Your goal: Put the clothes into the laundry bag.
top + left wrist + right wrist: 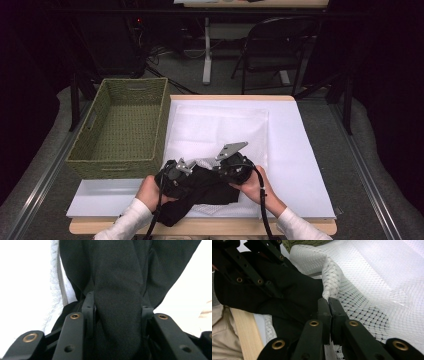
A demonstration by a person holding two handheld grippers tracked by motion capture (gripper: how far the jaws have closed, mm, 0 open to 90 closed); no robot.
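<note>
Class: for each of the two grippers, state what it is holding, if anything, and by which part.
The left gripper clamps a bunched fold of the black garment. The right gripper pinches the white mesh bag by its raised edge.

A green woven rectangular basket [121, 127] with slot handles in its walls sits at the left of the pale wooden worktop [225, 227], its near wall standing just behind the front left corner of a large white sheet [295, 150] that covers most of the surface. The worktop's wooden edge shows along the front and at the far side. Beyond it, on a grey carpeted floor [225, 75], a black folding metal chair [275, 50] stands near the white leg of another table [207, 50]. Dark cables [160, 52] lie tangled on the floor at the back left. Grey rails [42, 175] flank the worktop on both sides.
</note>
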